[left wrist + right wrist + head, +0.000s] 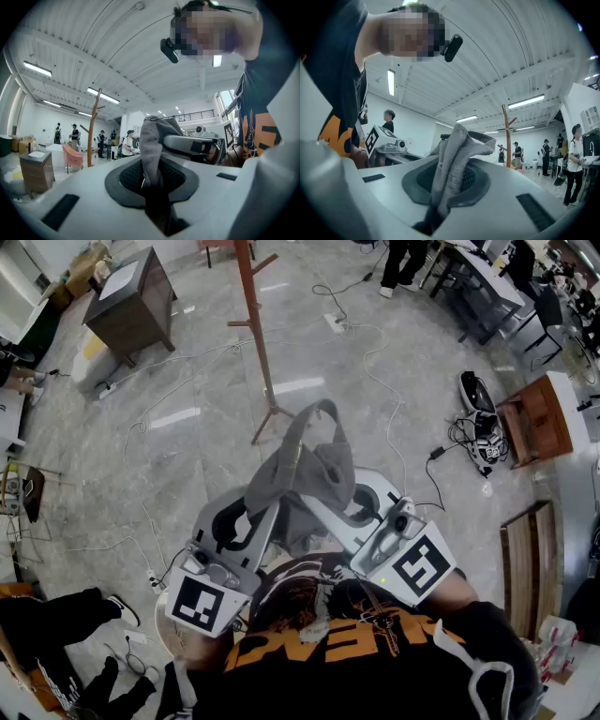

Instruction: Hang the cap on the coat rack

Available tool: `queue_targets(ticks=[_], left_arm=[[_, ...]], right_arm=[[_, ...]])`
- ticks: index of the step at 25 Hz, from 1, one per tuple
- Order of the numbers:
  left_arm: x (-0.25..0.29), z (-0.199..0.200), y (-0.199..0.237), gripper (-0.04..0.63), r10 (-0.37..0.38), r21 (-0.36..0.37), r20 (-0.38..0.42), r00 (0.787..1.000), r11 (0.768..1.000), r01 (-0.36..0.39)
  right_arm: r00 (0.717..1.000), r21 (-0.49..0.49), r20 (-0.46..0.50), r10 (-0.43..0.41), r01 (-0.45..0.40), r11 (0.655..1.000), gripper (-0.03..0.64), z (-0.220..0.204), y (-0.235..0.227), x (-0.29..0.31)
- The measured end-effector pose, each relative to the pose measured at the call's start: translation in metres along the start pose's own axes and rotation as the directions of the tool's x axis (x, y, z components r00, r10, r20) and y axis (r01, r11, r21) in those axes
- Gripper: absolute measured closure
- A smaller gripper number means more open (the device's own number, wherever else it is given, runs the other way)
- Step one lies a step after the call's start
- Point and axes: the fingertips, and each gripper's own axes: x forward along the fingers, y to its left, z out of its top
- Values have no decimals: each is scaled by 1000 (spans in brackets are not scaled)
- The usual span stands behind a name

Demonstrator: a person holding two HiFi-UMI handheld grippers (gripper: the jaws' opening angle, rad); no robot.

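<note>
a: what are the two grippers doing right now?

b: both are pinching the same thing. the left gripper (152, 187) is closing its jaws on a fold of the grey cap (305, 474), and the cloth is running down into the slit between the pads. the right gripper (440, 201) is pressing its jaws almost fully together on another fold of that cap.

a: so where is the cap sitting?

b: it is hanging between the two grippers and draping over their tips, bunched up. its strap is looping up on the far side, away from the person. each gripper is gripping one side of it, with the tips close together under the cloth.

a: and the coat rack?

b: the coat rack (255, 334) is standing on the floor straight ahead of both grippers, well apart from them and from the cap. it is a reddish wooden pole with angled pegs. nothing of the cap is touching it.

a: what else is showing around the grippers?

b: a dark wooden cabinet (131, 306) is standing ahead and off to the left of the left gripper, further away than the rack. behind the grippers the person's black shirt with orange print (375, 643) is filling the near edge. the marker cube (202, 604) of the left gripper is sitting at its rear end, near the person's body.
</note>
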Motion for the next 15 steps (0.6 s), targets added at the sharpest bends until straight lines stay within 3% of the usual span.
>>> queue_targets(ticks=[15], left_arm=[[-1,1,-2,520,-2,2,-5,1000,1000,2]], right_arm=[[1000,8,-8,1,-1,1000,583,-3,0,-2]])
